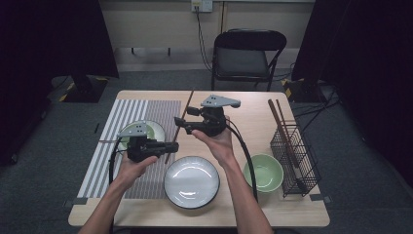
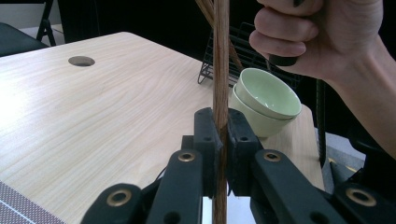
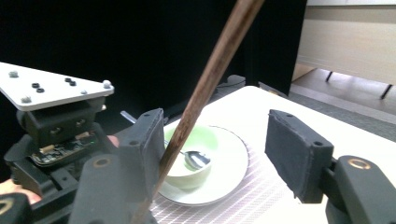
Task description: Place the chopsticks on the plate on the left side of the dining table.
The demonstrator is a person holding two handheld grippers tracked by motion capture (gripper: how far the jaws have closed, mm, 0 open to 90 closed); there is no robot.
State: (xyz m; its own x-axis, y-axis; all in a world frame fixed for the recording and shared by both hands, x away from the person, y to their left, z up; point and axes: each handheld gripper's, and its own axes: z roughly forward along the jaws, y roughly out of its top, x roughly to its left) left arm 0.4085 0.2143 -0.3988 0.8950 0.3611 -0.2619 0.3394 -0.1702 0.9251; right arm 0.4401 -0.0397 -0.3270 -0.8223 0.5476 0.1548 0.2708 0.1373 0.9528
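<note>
A long brown wooden chopstick (image 1: 186,108) stands slanted above the table's middle. My left gripper (image 1: 173,146) points right and is shut on its lower part; in the left gripper view the chopstick (image 2: 221,56) rises upright out of my clamped left gripper (image 2: 223,126). Just above and behind, my right gripper (image 1: 179,125) points left. Its jaws are wide apart in the right gripper view, where the chopstick (image 3: 210,79) runs across the open right gripper (image 3: 219,140) and rests against the left-hand jaw.
A dark-rimmed white plate (image 1: 191,182) sits at the front centre, a green bowl (image 1: 263,172) to its right. A wire basket (image 1: 294,153) with more chopsticks stands at the right edge. A saucer (image 1: 155,130) with bowl and spoon lies on the striped placemat (image 1: 112,131).
</note>
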